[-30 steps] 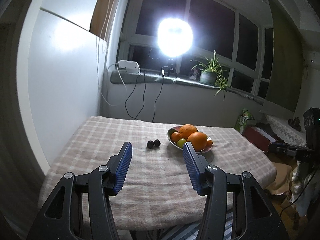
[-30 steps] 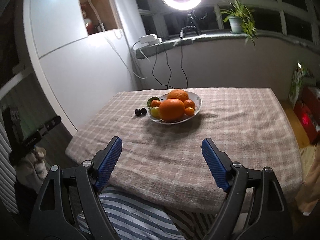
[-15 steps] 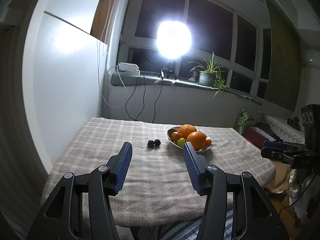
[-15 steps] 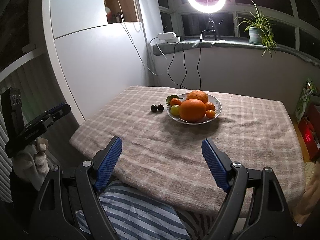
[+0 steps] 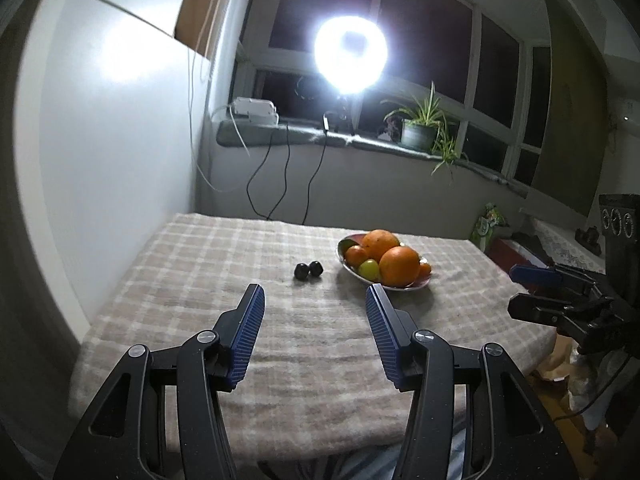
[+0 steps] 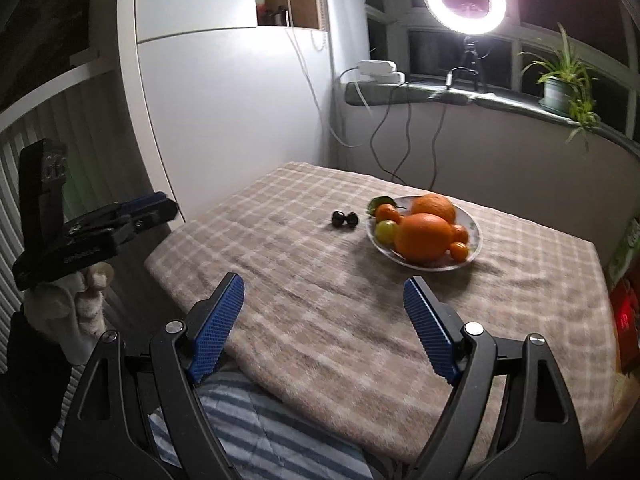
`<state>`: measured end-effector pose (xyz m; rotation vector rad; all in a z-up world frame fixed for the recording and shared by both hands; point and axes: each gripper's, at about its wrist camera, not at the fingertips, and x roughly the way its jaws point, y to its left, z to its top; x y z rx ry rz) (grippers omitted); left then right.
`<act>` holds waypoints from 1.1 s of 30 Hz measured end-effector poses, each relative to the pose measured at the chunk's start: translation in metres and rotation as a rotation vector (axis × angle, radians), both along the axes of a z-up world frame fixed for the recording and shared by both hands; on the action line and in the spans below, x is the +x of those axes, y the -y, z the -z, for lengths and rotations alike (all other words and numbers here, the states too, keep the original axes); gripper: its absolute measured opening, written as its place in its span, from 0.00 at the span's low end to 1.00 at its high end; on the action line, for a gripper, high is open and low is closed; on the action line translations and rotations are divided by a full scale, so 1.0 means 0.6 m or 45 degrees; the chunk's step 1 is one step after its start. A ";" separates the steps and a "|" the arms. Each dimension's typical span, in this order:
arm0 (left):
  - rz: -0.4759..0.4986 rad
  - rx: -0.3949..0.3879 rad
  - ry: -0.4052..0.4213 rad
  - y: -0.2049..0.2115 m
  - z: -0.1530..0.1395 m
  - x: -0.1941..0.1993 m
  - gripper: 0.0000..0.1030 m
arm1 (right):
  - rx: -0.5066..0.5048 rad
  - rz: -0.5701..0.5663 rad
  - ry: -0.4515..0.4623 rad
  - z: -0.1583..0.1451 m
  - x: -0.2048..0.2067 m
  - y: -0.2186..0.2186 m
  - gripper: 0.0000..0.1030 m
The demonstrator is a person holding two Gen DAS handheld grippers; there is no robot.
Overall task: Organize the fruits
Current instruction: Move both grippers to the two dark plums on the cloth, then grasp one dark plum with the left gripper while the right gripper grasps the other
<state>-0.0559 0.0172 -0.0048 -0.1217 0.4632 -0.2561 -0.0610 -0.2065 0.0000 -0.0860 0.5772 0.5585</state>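
Fruit sits piled in a shallow plate (image 5: pixel 404 286) toward the far right part of the bench (image 5: pixel 200 280), which is covered by a beige checked cloth. The pile comprises two large oranges (image 6: pixel 423 237), several smaller orange fruits and one yellow-green fruit (image 5: pixel 369 269); fruit at the back of the plate is masked by the oranges. Two small dark fruits (image 6: pixel 345 219) lie on the cloth just beside the plate's left rim, touching each other; their kind cannot be made out. The left hand-held gripper (image 5: pixel 316 304) hangs over the near part of the bench with its blue pads apart and nothing between them. The right hand-held gripper (image 6: pixel 324 296) stands over the near bench edge with its jaws spread wider, also empty. From each wrist view the other hand-held gripper appears only at the frame edge, dark and partly cut off, with a pale glove (image 6: pixel 76 312) gripping the left one. A ring light (image 5: pixel 351 55) on the windowsill glares so strongly in the left view that its centre washes out. Striped fabric (image 6: pixel 256 432) below the bench edge is partly hidden by the gripper frames.
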 end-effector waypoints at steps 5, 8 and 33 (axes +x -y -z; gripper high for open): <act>0.064 -0.014 -0.111 -0.007 0.027 0.079 0.50 | -0.086 -0.091 -0.001 0.011 0.058 -0.034 0.82; 0.102 0.035 -0.174 0.003 0.049 0.132 0.47 | -0.200 -0.157 -0.001 0.016 0.106 -0.058 0.73; 0.291 0.197 -0.399 0.064 0.135 0.353 0.30 | -0.826 -0.683 -0.139 0.086 0.363 -0.202 0.38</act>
